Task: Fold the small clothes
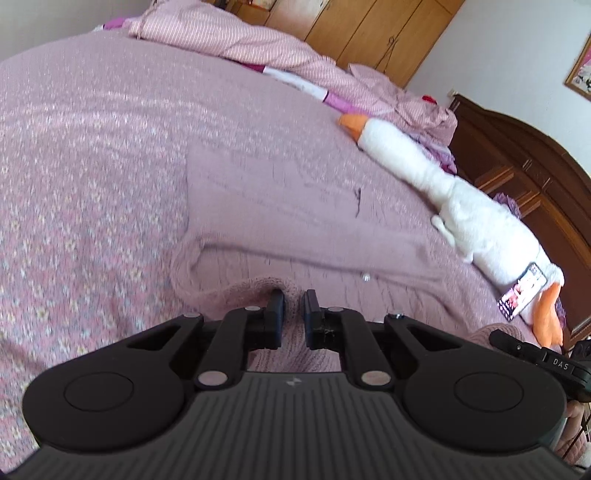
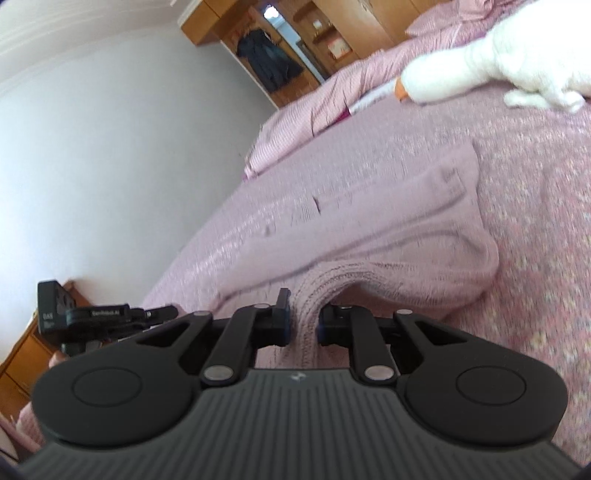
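Both tongs pinch the near edge of a pink knit cardigan (image 1: pixel 295 206) lying on the bed (image 1: pixel 92 155): the left tongs (image 1: pixel 293 314) and the right tongs (image 2: pixel 304 321) are each nearly closed on a bunched fold of knit. Open bedspread stretches left of the garment. A white toy goose (image 1: pixel 461 206) lies just beyond it, with rumpled striped bedding (image 1: pixel 229 33) and wooden wardrobes (image 1: pixel 369 26) behind.
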{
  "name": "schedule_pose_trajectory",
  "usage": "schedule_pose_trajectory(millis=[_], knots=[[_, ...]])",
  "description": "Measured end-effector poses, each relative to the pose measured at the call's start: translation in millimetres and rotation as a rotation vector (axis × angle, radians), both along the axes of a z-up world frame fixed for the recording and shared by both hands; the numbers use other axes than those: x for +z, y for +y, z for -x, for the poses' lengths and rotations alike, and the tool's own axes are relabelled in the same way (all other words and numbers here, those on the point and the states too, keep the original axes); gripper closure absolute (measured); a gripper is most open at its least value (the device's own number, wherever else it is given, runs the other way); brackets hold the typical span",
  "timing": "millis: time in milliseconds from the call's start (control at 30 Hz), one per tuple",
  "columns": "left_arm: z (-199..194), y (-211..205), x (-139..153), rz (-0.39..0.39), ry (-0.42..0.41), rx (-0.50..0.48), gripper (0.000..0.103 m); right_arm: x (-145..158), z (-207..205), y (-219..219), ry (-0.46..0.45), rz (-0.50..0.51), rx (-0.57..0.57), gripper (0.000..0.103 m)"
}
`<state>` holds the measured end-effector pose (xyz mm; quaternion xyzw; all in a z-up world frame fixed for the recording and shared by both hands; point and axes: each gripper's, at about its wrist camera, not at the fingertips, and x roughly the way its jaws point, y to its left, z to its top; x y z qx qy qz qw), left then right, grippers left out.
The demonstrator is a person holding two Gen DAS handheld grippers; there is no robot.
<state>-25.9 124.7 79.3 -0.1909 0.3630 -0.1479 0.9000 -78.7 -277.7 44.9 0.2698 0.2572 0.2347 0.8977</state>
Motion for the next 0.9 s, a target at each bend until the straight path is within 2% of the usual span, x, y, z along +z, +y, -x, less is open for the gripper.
schedule_pose_trajectory(millis=[300,400,600,733,900], knots=[[-26,11,30,0.049,-0.077,0.091,0.092,19,-31,-12,-0.094,-0.039,-0.084,0.088],[-43,9,40,0.040,-0.111,0.123,0.092,23,-52,-15,-0.127,-0.059,-0.110,0.088],[-89,9,51,0.041,-0.126,0.175,0.092,31,-99,-17,-0.171,-0.061,-0.153,0.088],[-126,8,49,0.005,-0.124,0.208,0.092,30,-131,-17,-0.181,-0.045,-0.205,0.088],[-180,7,24,-0.046,-0.064,0.236,0.092,16,-173,-15,-0.148,0.000,-0.267,0.088]])
